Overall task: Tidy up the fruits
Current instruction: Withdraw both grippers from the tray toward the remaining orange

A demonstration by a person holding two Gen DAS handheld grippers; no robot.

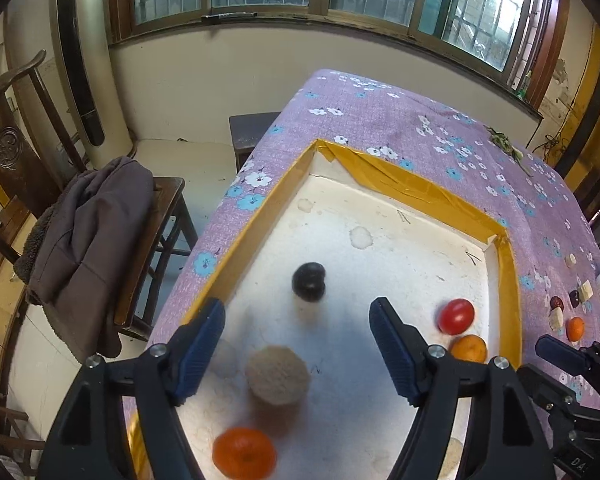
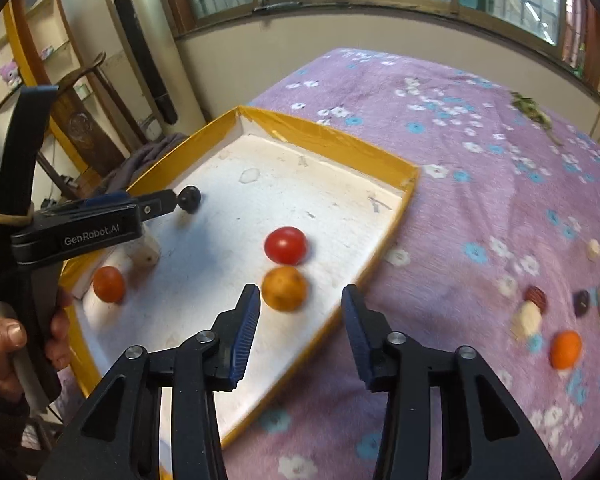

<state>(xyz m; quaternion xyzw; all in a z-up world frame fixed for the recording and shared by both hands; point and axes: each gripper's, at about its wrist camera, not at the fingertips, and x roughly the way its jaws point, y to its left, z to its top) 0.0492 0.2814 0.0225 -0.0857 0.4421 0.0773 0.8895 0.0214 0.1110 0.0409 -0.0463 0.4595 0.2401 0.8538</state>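
Observation:
A white foam tray with a yellow taped rim (image 1: 428,192) (image 2: 340,148) lies on the purple flowered table. In it lie a dark plum (image 1: 309,282) (image 2: 190,198), a red tomato (image 1: 455,316) (image 2: 286,245), a yellow-orange fruit (image 1: 469,348) (image 2: 285,288), an orange tangerine (image 1: 244,453) (image 2: 108,284) and a beige round piece (image 1: 278,374). My left gripper (image 1: 298,316) is open and empty above the tray, the plum just past its fingertips. My right gripper (image 2: 300,300) is open and empty over the tray's right rim, near the yellow-orange fruit.
On the cloth to the right lie another tangerine (image 2: 566,349) (image 1: 575,328), dark dates (image 2: 537,298) and pale cubes (image 2: 527,320). A chair with a grey jacket (image 1: 88,240) stands left of the table. Green scraps (image 2: 532,110) lie at the far edge.

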